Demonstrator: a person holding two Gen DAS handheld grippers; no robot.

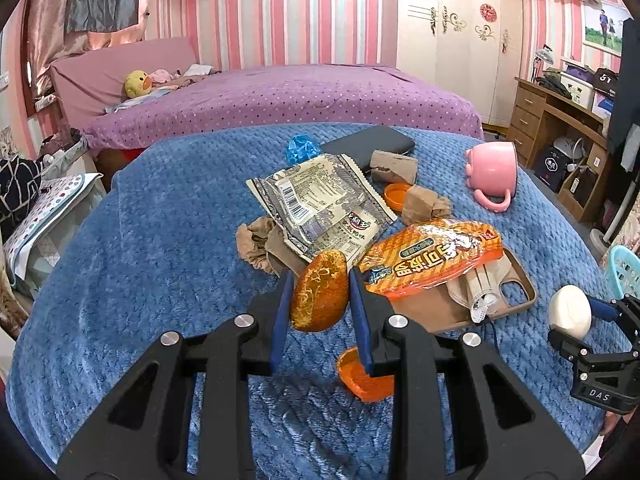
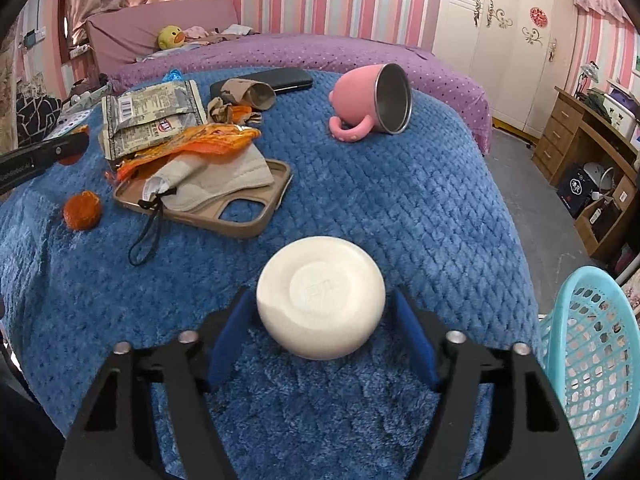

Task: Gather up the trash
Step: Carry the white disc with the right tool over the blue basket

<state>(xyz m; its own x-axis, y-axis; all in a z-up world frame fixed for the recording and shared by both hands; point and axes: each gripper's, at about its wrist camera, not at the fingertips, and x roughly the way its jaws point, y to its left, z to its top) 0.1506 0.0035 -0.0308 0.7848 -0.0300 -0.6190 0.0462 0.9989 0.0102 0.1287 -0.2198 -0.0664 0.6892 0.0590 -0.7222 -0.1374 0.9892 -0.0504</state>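
Pinches a piece of orange peel (image 1: 318, 300) between the fingers of the left gripper (image 1: 321, 276), raised over the near edge of the blue blanket (image 1: 120, 280), presumably to carry it off as trash. Brackets a white soap bar (image 2: 320, 304) with the right gripper (image 2: 324, 292) by the blanket's right edge, fingers apart; cannot tell whether the pads press on it. Leaves another peel piece (image 2: 82, 210) and two wrappers (image 1: 320, 200) mid-blanket. Keeps the turquoise basket (image 2: 592, 352) just off the right edge, likely the bin.
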